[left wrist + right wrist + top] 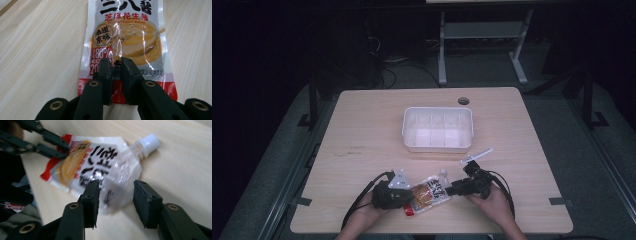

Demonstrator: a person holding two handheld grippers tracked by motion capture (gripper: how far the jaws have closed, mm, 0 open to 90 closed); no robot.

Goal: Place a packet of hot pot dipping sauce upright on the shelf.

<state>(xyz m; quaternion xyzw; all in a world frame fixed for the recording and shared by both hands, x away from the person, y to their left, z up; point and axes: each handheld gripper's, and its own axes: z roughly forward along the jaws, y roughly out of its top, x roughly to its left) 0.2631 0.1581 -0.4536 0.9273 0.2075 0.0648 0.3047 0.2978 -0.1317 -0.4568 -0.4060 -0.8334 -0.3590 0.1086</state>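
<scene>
A sauce pouch (430, 193) lies flat on the tabletop (362, 150), low in the centre of the high view, between the two hands. The left claw (115, 65) is clenched on the pouch's red bottom seam; the right claw (115, 195) stands released, its jaws straddling the clear shoulder below the white spout (147, 143) without pressing. The glossy film looks soft, slippery and floppy, its filling likely to shift; the flat seams or the stiff spout neck seem the surest holds. A white bin (438, 129) sits above it.
</scene>
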